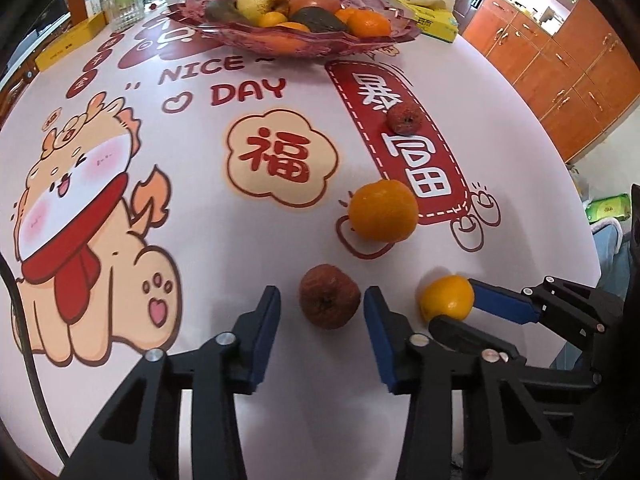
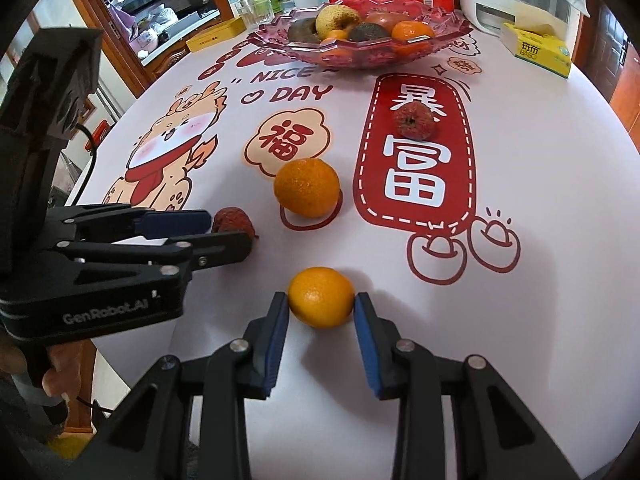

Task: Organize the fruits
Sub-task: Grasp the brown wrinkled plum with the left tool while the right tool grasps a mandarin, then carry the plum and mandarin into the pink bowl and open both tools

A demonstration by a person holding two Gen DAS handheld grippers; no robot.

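Observation:
A wrinkled brown fruit (image 1: 330,300) lies on the printed tablecloth between the fingers of my left gripper (image 1: 320,304). A gap shows at the left pad, so that gripper is open around it. From the right wrist view the left gripper (image 2: 229,230) reaches in from the left around the same fruit (image 2: 232,220). My right gripper (image 2: 321,300) is shut on a small orange (image 2: 321,297), both blue pads touching its sides. The left wrist view shows that orange (image 1: 446,298) too. A bigger orange (image 2: 307,188) and a small red wrinkled fruit (image 2: 414,121) lie farther out.
A pink glass bowl (image 2: 460,28) at the back holds several fruits. A yellow tissue box (image 2: 538,50) stands at the back right, a flat yellow box (image 2: 216,38) and jars at the back left. The round table's edge curves close on the right. A hand (image 2: 56,376) holds the left gripper.

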